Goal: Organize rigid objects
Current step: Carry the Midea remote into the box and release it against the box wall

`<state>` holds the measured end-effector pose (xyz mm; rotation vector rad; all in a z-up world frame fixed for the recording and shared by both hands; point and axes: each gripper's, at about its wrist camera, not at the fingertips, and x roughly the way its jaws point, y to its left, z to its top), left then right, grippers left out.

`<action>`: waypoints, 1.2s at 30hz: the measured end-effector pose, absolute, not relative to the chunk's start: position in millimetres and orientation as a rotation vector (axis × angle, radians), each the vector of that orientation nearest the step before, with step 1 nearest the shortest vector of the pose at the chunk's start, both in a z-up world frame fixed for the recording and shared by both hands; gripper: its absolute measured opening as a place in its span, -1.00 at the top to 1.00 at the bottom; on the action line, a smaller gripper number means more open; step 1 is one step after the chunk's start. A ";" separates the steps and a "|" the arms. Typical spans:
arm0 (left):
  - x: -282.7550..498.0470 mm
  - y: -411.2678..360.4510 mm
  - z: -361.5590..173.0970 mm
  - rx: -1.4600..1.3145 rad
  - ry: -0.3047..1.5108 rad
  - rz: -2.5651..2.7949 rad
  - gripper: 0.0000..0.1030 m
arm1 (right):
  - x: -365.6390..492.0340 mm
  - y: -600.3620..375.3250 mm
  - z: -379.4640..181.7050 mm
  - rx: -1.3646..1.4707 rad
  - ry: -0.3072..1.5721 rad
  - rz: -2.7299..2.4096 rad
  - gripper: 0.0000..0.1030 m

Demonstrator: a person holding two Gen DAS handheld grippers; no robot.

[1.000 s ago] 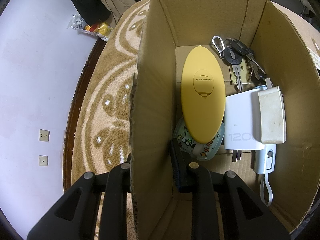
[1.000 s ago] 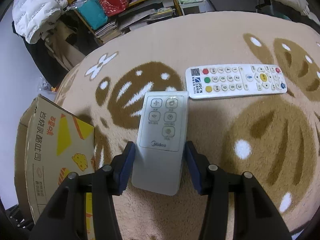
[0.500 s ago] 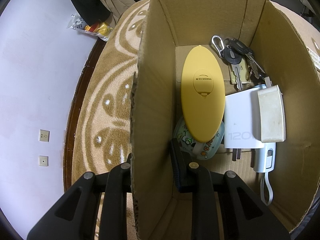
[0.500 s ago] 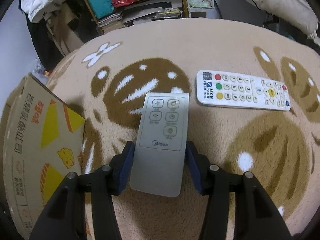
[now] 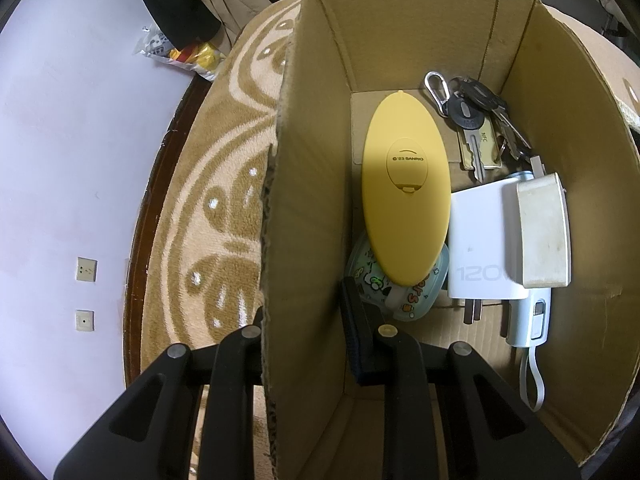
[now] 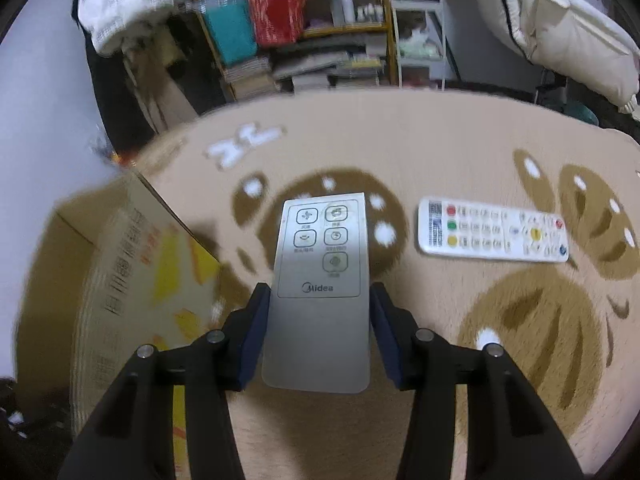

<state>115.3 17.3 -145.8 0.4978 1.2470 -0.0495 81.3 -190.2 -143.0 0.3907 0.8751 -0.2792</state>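
My right gripper (image 6: 318, 320) is shut on a grey Midea remote (image 6: 320, 280) and holds it above the patterned rug. A white remote (image 6: 494, 232) with coloured buttons lies on the rug to the right. The cardboard box (image 6: 132, 272) stands at the left. My left gripper (image 5: 304, 320) is shut on the box's left wall (image 5: 304, 200), one finger outside and one inside. In the box lie a yellow oval case (image 5: 404, 188), a bunch of keys (image 5: 476, 120), a white charger (image 5: 480, 248), a beige block (image 5: 542, 232) and a cartoon-printed tin (image 5: 400, 288).
The beige and brown rug (image 6: 460, 152) covers a round table with a dark rim (image 5: 156, 184). Shelves with bags and stacked books (image 6: 304, 40) stand behind it. A white quilt (image 6: 560, 20) hangs at the far right.
My right gripper has lifted the grey remote off the rug and tilted up; the view now shows more of the room. The left gripper and the box have not moved.
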 end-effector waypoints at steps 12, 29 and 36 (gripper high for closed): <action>117.0 23.3 -145.2 0.480 1.250 -0.053 0.57 | 64.5 -147.8 -71.6 0.374 0.728 -0.149 -0.02; 117.6 28.9 -144.5 0.451 1.259 -0.059 0.57 | 66.5 -95.2 -80.0 0.333 0.819 0.060 -0.02; 119.0 30.4 -144.7 0.441 1.261 -0.061 0.57 | 68.8 -99.6 -87.7 0.332 0.839 0.060 -0.02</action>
